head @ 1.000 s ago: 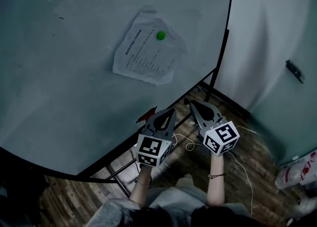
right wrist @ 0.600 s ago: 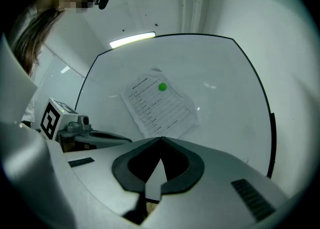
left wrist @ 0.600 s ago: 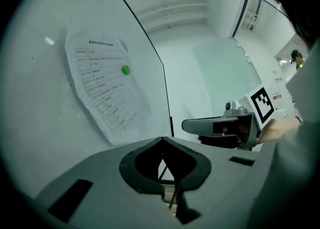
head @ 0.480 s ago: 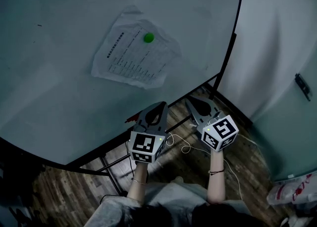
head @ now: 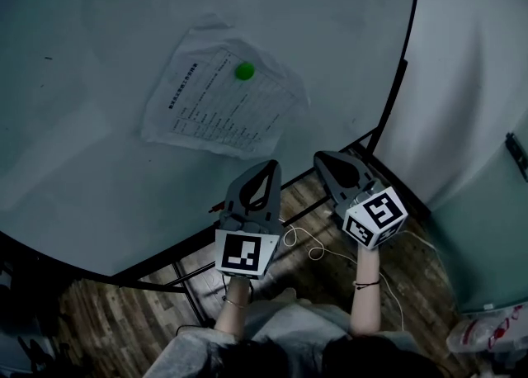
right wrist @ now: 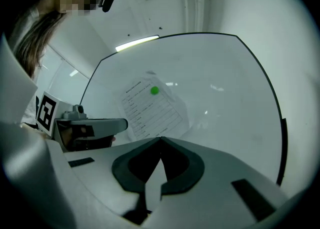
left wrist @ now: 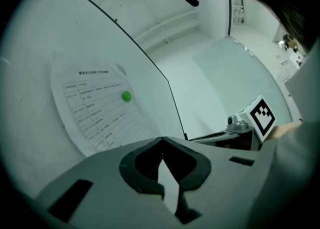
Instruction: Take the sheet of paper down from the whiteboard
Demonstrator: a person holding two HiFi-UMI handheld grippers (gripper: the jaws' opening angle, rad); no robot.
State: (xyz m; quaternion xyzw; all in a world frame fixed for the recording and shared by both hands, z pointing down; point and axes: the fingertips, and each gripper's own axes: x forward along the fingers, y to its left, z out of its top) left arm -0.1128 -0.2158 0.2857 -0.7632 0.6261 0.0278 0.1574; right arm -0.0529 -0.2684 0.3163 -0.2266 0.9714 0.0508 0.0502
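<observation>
1. Big and pale, the whiteboard (head: 82, 162) fills most of my head view. A wooden floor (head: 309, 215) shows under it. The sheet of paper (head: 219, 108) is on the board, pinned by one green magnet (head: 244, 71) near its top edge. The sheet hangs crooked, so its long sides slant instead of running straight up.
2. Both my tools point up at the board from below. My left gripper (head: 266, 167) has its tip just under the bottom corner of the sheet. My right gripper (head: 323, 157) is more to the right, past the sheet's side. So I think my left one is nearer.
3. My left gripper view looks past my own jaws. They are pressed tight together with nothing between them. The paper (left wrist: 92, 110) is up and to the left of the tip, not touching it. The magnet (left wrist: 126, 96) is above the tip.
4. My right gripper view shows those jaws clenched too, and empty. The paper (right wrist: 152, 110) lies right ahead, above the tip, with the board around it. My left tool (right wrist: 90, 125) is off to the side.
5. I think the magnet has to come off first, and no jaw is parted for that yet.
</observation>
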